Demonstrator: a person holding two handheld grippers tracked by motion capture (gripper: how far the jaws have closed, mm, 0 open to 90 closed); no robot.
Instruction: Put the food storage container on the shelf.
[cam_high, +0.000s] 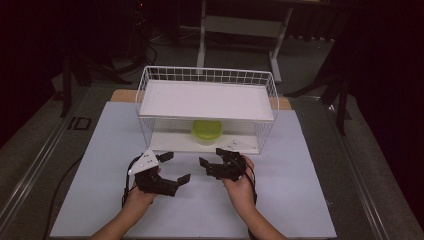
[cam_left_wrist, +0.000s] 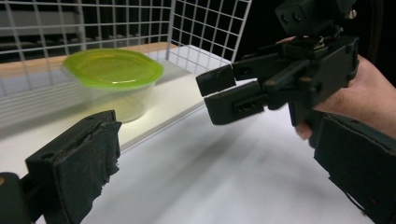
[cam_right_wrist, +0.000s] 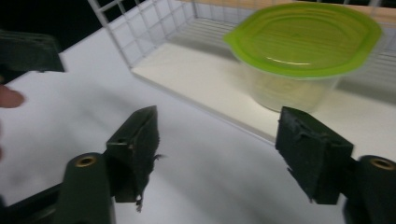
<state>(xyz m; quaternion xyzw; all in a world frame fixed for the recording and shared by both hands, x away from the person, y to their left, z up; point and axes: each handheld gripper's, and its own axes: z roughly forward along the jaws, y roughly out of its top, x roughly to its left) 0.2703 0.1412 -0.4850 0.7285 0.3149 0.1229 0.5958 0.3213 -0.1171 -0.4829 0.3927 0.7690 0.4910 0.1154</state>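
Right gripper view: round clear tub (cam_right_wrist: 292, 88), glossy green lid (cam_right_wrist: 303, 37).

On the table (cam_high: 100, 200) a white wire rack (cam_high: 207, 107) stands at twelve o'clock, a green-lidded container (cam_high: 207, 131) on its lower shelf. The left gripper (cam_high: 173, 169) at seven and right gripper (cam_high: 212, 156) at five both gape, holding nothing.

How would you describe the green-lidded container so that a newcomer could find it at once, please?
Find the white wire rack at the far side of the table. On its lower shelf, under the upper shelf, stands a container, beyond both grippers. It is clear plastic with a lime-green lid, the only coloured thing there.
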